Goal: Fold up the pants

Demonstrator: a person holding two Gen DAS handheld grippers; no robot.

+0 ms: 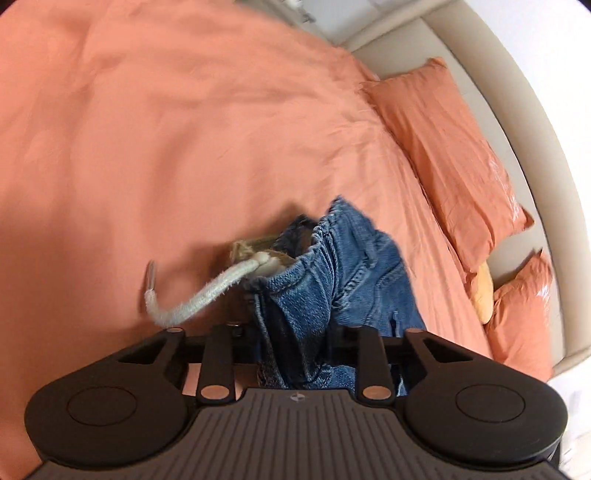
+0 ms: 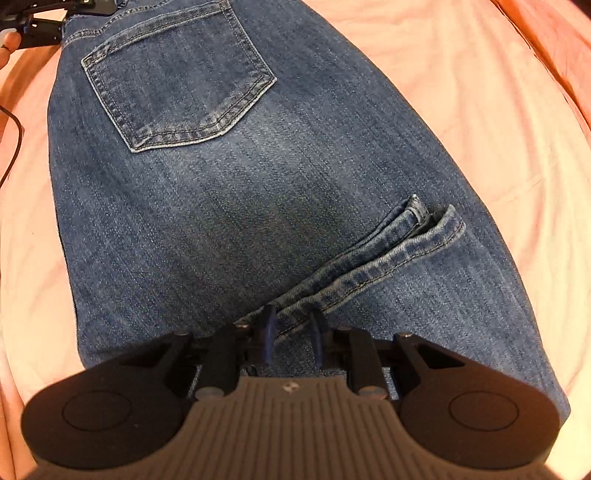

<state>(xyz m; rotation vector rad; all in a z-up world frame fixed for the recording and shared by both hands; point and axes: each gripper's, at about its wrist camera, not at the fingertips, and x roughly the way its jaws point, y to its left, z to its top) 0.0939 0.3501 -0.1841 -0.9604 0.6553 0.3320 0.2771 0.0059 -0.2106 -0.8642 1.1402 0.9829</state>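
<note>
Blue denim pants [image 2: 236, 206] lie folded on the salmon bed cover, back pocket [image 2: 177, 74] facing up. My right gripper [image 2: 293, 325] is shut on the leg hems [image 2: 369, 266], which lie across the seat area. My left gripper [image 1: 295, 339] is shut on the bunched elastic waistband [image 1: 332, 266] and holds it above the bed; its fingertips are hidden by the denim. A white drawstring [image 1: 199, 295] with a metal tip dangles out to the left. The left gripper also shows in the right wrist view [image 2: 44, 22] at the top left, at the waistband.
The salmon bed cover [image 1: 166, 129] spreads left and ahead. Two salmon pillows [image 1: 450, 155] and a beige padded headboard [image 1: 524, 110] lie at the right. A thin black cable [image 2: 11, 140] runs along the left edge of the right wrist view.
</note>
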